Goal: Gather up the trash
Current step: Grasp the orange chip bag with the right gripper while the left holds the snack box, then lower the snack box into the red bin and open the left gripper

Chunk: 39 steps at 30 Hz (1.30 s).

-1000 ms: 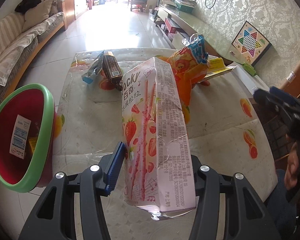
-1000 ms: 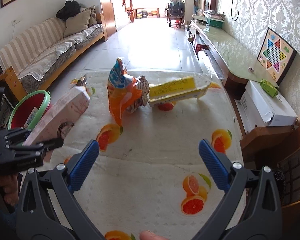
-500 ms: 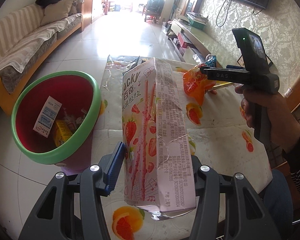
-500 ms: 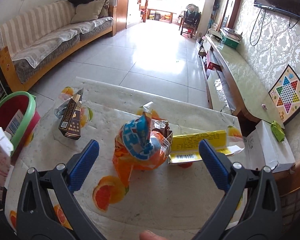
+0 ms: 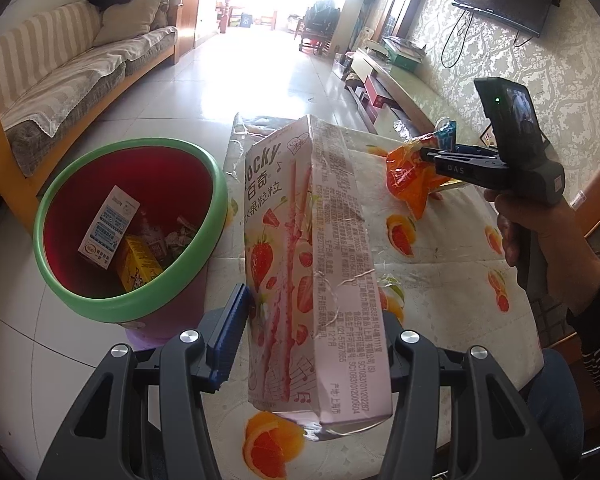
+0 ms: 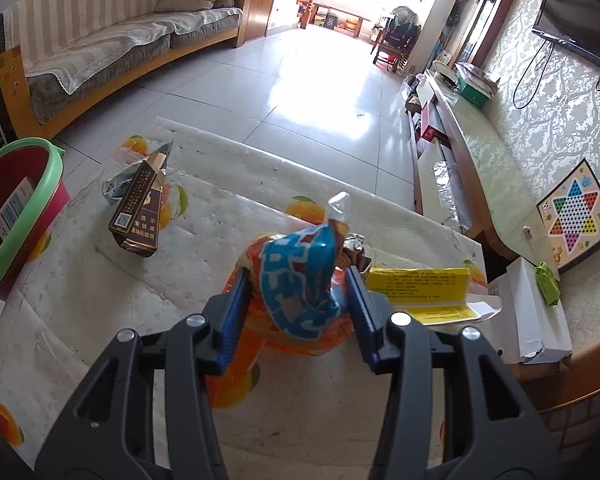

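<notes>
A: Which setting is showing here?

B: A living room with a tiled floor; a surface [image 6: 100, 320] under an orange-print cloth is carrying the litter, and a striped sofa [image 6: 100, 40] is standing along the far wall.

A: What are the left fingers doing?

B: The left gripper [image 5: 312, 344] is clamping a pink strawberry snack box [image 5: 312, 264], its blue pads pressing both long sides. The box is hanging upright in the air, just beside the green-rimmed red bin [image 5: 132, 304], not over its mouth. The bin is standing on the floor against the surface's edge and is already holding a white carton [image 5: 108, 228] and a yellow box [image 5: 138, 268].

A: And the right fingers?

B: The right gripper [image 6: 298, 308] is closing around an orange-and-blue snack bag [image 6: 296, 288], which is sitting on the surface between the pads; both pads are touching its crumpled sides. Farther out, a flattened yellow box [image 6: 420, 292] is lying just right of the bag, and a brown packet [image 6: 140, 212] is lying well apart to the left.
</notes>
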{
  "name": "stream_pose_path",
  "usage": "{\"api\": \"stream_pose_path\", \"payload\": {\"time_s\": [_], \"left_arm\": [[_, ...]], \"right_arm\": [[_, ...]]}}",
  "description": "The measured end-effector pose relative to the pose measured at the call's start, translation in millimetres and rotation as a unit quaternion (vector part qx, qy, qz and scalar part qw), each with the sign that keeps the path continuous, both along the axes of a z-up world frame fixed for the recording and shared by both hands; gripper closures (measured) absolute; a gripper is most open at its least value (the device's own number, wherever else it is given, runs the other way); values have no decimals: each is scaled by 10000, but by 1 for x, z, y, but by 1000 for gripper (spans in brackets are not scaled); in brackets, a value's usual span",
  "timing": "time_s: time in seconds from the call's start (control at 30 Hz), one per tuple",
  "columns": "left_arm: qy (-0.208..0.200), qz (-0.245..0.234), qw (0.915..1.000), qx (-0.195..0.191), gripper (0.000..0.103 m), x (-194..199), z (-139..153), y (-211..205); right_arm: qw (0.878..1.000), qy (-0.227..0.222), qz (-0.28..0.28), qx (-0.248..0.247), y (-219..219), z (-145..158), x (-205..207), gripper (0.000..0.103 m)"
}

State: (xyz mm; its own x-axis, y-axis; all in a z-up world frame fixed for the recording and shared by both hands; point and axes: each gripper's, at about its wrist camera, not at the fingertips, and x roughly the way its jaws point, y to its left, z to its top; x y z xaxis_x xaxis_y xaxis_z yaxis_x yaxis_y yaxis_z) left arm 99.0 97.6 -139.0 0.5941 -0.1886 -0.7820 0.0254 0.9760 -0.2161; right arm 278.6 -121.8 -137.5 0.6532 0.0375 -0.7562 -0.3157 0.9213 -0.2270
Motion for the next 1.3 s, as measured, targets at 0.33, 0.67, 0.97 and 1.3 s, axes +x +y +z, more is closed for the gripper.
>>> {"api": "stream_pose_path", "payload": {"time_s": [0.33, 0.67, 0.97, 1.3], "left_arm": [[-203, 78, 9998, 36, 53, 6, 11, 8], [-360, 420, 9982, 240, 53, 11, 26, 47], [-291, 958, 9938, 476, 53, 33, 21, 106], [311, 1184, 9918, 359, 37, 55, -18, 150]], "right_arm": [[9980, -531, -46, 332, -12, 68, -38, 64], [9962, -677, -84, 539, -12, 88, -60, 65], [9946, -719, 222, 711, 20, 99, -78, 65], [9924, -580, 704, 827, 79, 98, -91, 65]]}}
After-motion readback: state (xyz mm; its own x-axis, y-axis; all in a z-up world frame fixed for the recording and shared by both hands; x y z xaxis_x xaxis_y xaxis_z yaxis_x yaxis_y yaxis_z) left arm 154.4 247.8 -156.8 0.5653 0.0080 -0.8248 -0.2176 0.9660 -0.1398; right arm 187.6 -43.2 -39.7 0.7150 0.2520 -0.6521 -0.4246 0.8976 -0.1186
